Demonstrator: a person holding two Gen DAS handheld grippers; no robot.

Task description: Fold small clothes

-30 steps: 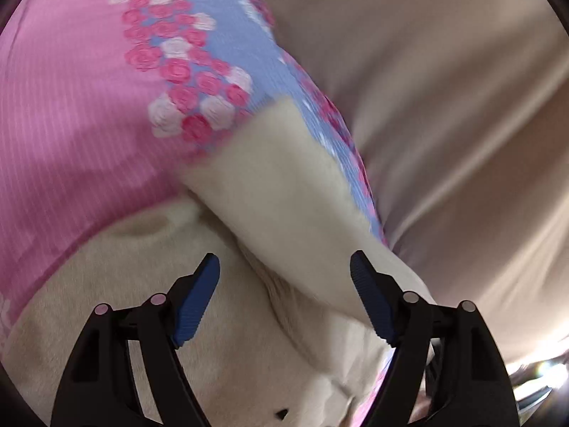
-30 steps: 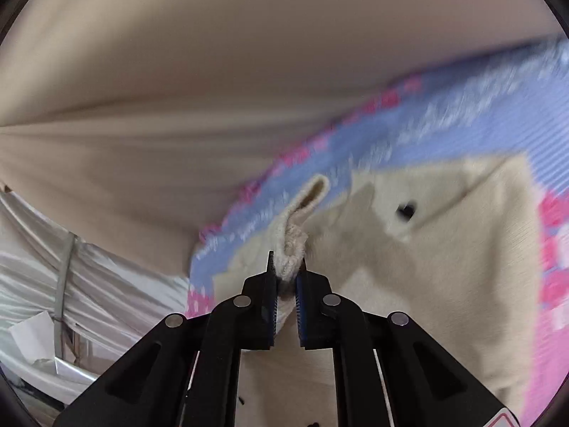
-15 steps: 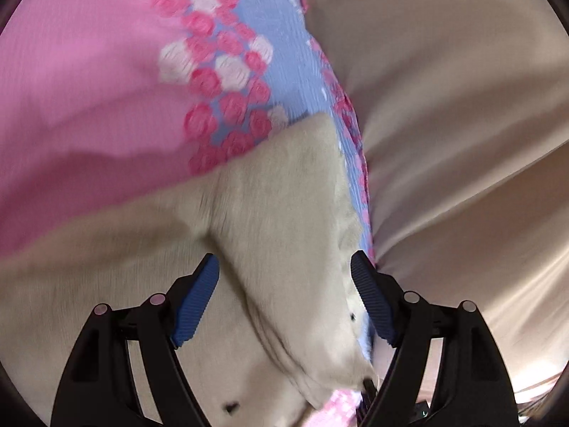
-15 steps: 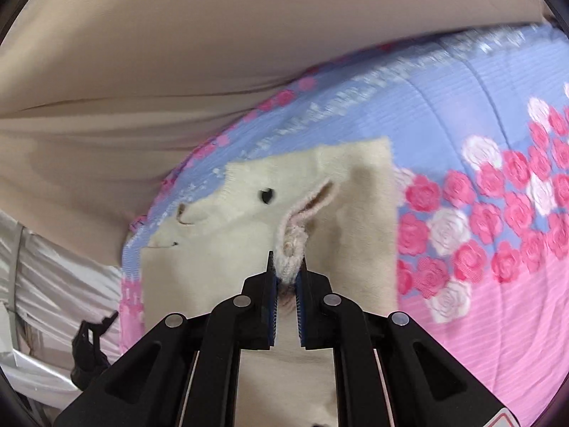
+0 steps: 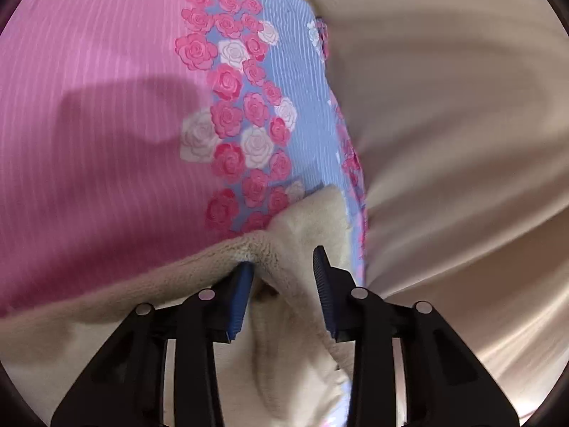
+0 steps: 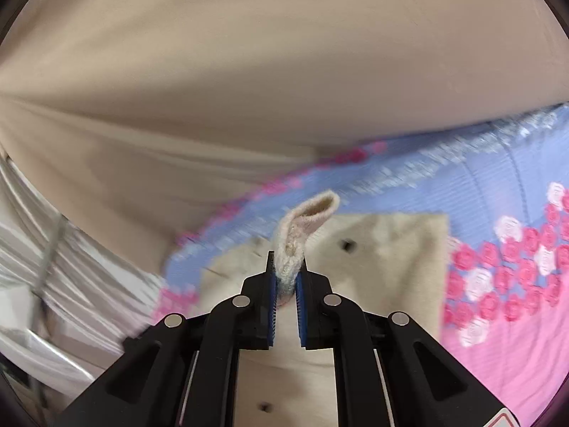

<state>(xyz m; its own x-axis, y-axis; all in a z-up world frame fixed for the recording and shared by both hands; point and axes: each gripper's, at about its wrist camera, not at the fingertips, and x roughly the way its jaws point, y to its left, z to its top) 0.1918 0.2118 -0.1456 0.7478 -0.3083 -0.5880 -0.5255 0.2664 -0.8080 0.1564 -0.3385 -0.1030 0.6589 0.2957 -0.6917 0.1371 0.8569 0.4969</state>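
My right gripper (image 6: 285,279) is clamped on a raised fold of the cream garment (image 6: 387,249). My left gripper (image 5: 282,281) straddles another ridge, jaws partly apart, not pinching. Garment lies on the floral bedspread (image 5: 106,124), its body stretching ahead of the right gripper.

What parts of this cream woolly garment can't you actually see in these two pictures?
- Left wrist view: the cream garment runs off the bottom edge, and the left gripper covers its middle.
- Right wrist view: the right gripper hides the near part; motion blur smears the far edge on the floral bedsheet.
- Its whole outline, and so what garment it is, stays unclear.
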